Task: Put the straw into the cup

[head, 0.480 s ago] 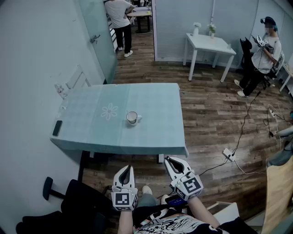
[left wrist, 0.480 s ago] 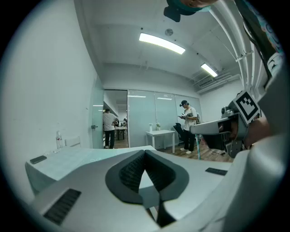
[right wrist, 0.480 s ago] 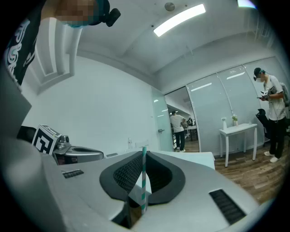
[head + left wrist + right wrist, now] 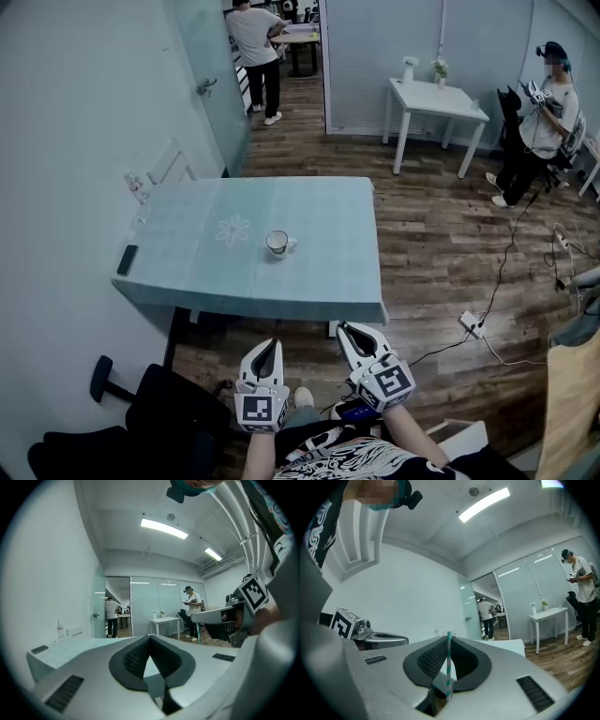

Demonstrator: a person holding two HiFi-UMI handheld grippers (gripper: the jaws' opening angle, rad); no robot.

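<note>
A white cup [image 4: 277, 243] stands near the middle of the pale green table [image 4: 202, 277]. Both grippers hang below the table's near edge, well short of the cup. My right gripper [image 4: 348, 329] is shut on a green-and-white striped straw [image 4: 449, 667], which stands upright between the jaw tips [image 4: 448, 638] in the right gripper view. The straw does not show in the head view. My left gripper [image 4: 267, 344] is shut with nothing in it, and its jaw tips [image 4: 150, 636] meet in the left gripper view.
A dark phone [image 4: 127, 260] lies at the table's left edge and a bottle [image 4: 139, 190] stands at its far left corner. A black chair [image 4: 141, 422] sits low left. A white side table [image 4: 439, 98], two standing people and a floor cable with power strip [image 4: 469, 322] are beyond.
The head view has shifted slightly, so the table and cup sit a little lower and to the right. Both grippers keep nearly the same pose, still shut.
</note>
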